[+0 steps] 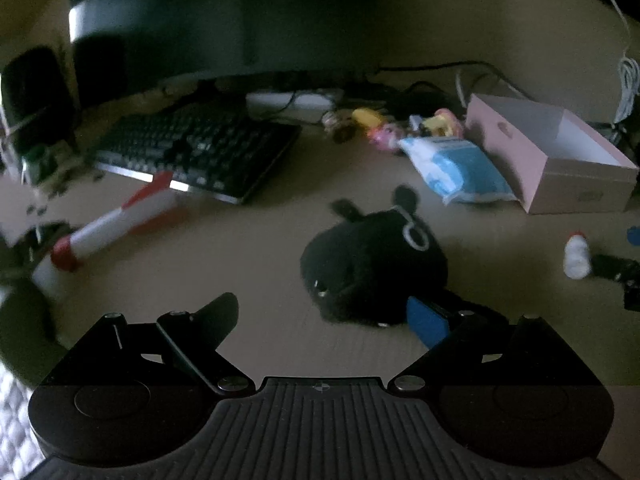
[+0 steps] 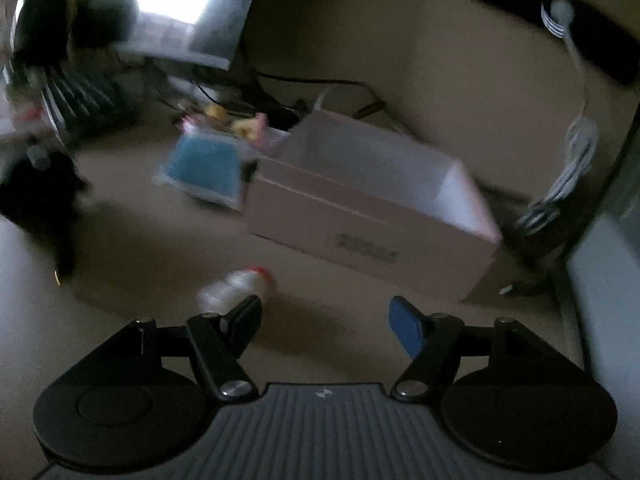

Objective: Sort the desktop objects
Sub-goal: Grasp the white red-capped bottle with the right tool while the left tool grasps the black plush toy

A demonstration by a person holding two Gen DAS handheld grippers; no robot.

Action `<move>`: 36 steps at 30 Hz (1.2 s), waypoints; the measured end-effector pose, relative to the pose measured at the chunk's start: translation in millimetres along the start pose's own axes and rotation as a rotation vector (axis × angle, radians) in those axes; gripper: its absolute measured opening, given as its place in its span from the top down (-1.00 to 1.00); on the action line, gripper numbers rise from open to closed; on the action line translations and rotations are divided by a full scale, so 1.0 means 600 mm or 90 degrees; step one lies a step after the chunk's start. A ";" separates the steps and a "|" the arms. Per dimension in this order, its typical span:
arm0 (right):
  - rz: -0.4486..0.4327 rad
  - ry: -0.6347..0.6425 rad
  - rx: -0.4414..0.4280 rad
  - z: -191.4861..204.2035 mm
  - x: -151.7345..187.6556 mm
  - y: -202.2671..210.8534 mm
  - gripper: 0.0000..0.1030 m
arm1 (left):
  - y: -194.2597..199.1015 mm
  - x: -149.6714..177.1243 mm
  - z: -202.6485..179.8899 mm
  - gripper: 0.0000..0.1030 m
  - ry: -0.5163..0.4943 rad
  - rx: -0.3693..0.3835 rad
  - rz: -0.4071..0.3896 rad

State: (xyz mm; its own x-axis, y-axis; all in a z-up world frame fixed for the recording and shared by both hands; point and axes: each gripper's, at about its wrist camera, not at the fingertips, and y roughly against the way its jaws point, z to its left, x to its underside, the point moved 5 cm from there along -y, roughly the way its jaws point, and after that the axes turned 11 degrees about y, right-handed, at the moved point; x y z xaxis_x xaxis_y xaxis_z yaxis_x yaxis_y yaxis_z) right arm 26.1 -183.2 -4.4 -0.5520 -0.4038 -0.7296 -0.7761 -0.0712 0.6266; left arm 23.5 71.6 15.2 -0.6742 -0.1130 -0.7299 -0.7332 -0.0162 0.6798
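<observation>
A: Where is the plush (image 1: 374,266)?
B: On the desk (image 1: 260,248), just ahead of the left gripper (image 1: 324,312), whose jaws are spread with nothing between them. Its right finger (image 1: 426,320) sits beside the plush.
A: Which way does it lie?
B: Long axis runs from near left to far right, ears toward the pink box (image 1: 560,160).
A: And the right gripper (image 2: 324,316)?
B: Spread too, empty. A small bottle (image 2: 236,286) lies on its side by the left finger, red cap pointing right, the box (image 2: 372,216) beyond it.
</observation>
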 end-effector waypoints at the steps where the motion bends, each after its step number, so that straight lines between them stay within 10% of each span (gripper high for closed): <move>1: -0.002 -0.011 -0.029 0.007 -0.002 -0.001 -0.38 | -0.001 0.004 0.002 -0.84 0.005 0.003 0.005; 10: -0.010 0.047 -0.071 0.047 -0.016 -0.031 -0.35 | 0.009 0.019 0.004 -0.86 0.021 0.037 0.022; 13: 0.011 0.033 -0.086 0.040 -0.016 -0.043 0.14 | 0.012 0.015 -0.005 -0.89 0.033 0.060 0.025; 16: 0.003 0.023 -0.081 0.037 -0.012 -0.028 0.14 | 0.007 0.005 -0.020 -0.94 0.037 0.078 0.022; 28: -0.002 -0.012 -0.048 -0.010 0.019 0.065 0.14 | -0.070 -0.005 -0.068 -0.74 0.005 -0.007 0.046; 36: -0.015 -0.020 -0.004 -0.072 0.049 0.146 0.14 | 0.022 0.040 -0.133 -0.73 -0.054 0.115 0.058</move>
State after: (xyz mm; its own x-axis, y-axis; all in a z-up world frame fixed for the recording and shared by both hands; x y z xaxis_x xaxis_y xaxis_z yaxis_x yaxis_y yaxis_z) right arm -44.9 -240.9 40.9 -0.5427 -0.3729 -0.7527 -0.7874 -0.0863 0.6104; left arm 4.8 -10.6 12.3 -0.7383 -0.0214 -0.6741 -0.6672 0.1691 0.7254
